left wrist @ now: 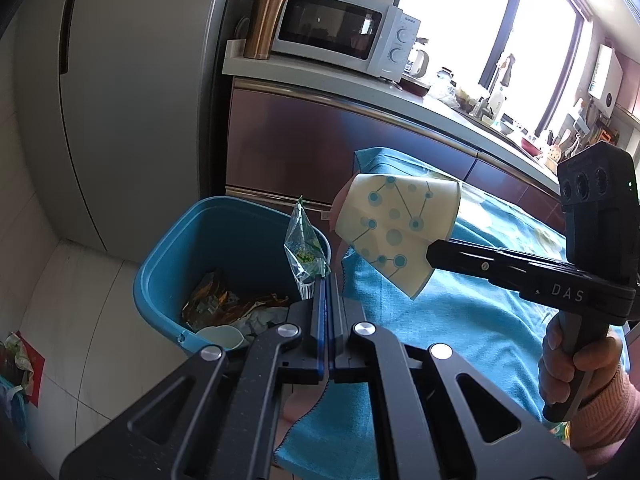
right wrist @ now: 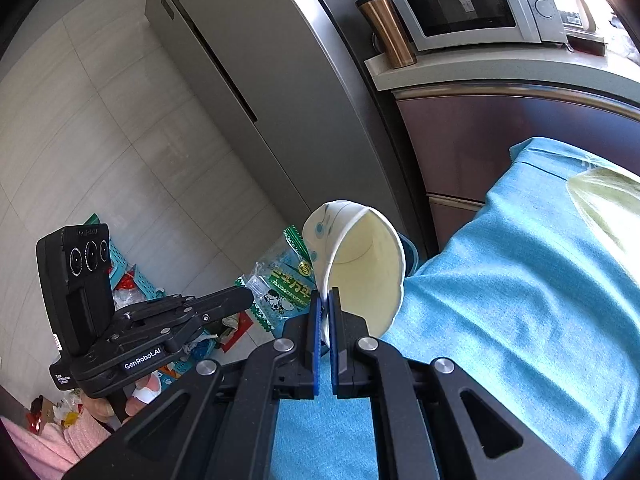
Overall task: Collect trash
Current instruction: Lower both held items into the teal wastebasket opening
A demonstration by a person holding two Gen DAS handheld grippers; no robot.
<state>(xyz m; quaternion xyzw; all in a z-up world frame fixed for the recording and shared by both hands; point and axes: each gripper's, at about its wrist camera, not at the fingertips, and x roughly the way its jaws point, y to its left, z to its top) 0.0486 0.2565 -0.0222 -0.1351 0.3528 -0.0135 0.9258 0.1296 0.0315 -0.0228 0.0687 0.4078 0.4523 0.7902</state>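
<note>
Trash went binward in a kitchen as a person worked two hand-held grippers over a blue bin (left wrist: 168,264) at lower left of the left wrist view. The left gripper (left wrist: 327,280) had its jaws pinched fully together on the bottom edge of a clear snack wrapper (left wrist: 305,248), which stood upright just above the bin's near rim, at the centre of that frame. The right gripper (right wrist: 327,304) was likewise clamped tight, squeezing the flattened rim of a paper cup (right wrist: 360,264) printed with blue dots; seen from the left wrist, the cup (left wrist: 394,232) hung right of centre over the edge of a blue tablecloth (left wrist: 460,320), its long axis tilted, base toward upper left, open mouth toward lower right. The bin lay down and left of the cup, already holding crumpled wrappers and a small cup. Of the two, the left gripper looked nearer the opening, with the wrapper almost over it, so its release appeared closer at hand; the cup seemingly needed carrying leftward past the cloth's edge before letting go. A microwave (left wrist: 340,32) sat on the counter behind.
</note>
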